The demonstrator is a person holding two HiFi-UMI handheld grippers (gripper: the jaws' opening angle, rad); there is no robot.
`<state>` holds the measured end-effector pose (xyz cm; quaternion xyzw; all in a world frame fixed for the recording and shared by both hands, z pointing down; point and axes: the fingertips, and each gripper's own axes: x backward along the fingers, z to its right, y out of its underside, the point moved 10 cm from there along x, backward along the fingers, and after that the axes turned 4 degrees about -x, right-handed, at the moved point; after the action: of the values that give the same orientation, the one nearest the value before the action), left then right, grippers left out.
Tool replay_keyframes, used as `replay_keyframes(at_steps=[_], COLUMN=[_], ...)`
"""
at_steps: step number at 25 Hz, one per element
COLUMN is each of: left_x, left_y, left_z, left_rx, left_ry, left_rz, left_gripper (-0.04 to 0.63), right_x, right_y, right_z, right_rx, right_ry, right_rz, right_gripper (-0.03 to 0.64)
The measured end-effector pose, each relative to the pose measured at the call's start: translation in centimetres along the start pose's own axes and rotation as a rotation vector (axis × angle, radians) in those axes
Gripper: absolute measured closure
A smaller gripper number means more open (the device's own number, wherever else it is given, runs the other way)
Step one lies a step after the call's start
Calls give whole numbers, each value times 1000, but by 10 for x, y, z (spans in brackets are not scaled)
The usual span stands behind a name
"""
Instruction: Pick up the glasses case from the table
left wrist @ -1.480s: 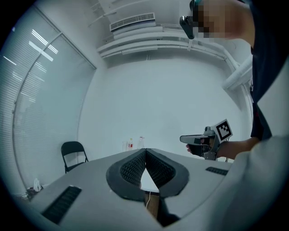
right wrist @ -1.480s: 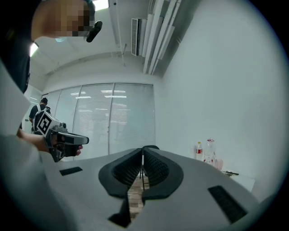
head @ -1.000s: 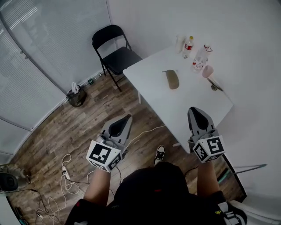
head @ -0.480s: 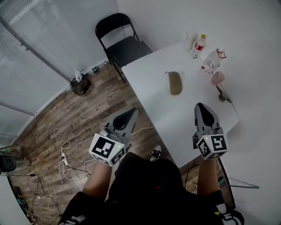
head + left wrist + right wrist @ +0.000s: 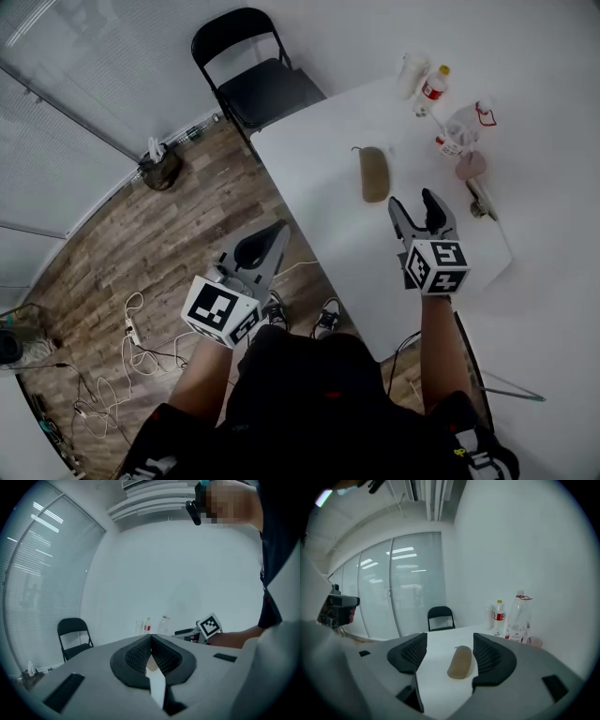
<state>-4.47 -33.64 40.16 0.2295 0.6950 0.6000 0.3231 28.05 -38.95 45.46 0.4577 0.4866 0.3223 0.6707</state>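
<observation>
White table (image 5: 319,178): tan glasses case (image 5: 374,173); bottle (image 5: 432,90) red label, print illegible.

Black folding chair (image 5: 258,70) stands on wood-plank floor (image 5: 169,234) | red-labelled bottle (image 5: 432,89), clear bottle (image 5: 462,127) and pink cup (image 5: 471,166) grouped near white wall (image 5: 544,112) | dark bag (image 5: 157,167) on floor below blinds (image 5: 75,103) | white cables (image 5: 131,356) strewn at lower left
</observation>
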Motion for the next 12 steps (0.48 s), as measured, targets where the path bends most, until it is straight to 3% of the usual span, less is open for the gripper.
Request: replay_keyframes(at_steps=[12], left_x=[-13], left_y=[28], left_z=[-53], left_rx=[45], left_ry=[14], left_rz=[-74], left_gripper=[575], right_x=[-169], right_y=[61], right_z=[23], right_rx=[-15], right_ry=[85], right_rz=[-367], right_gripper=[232])
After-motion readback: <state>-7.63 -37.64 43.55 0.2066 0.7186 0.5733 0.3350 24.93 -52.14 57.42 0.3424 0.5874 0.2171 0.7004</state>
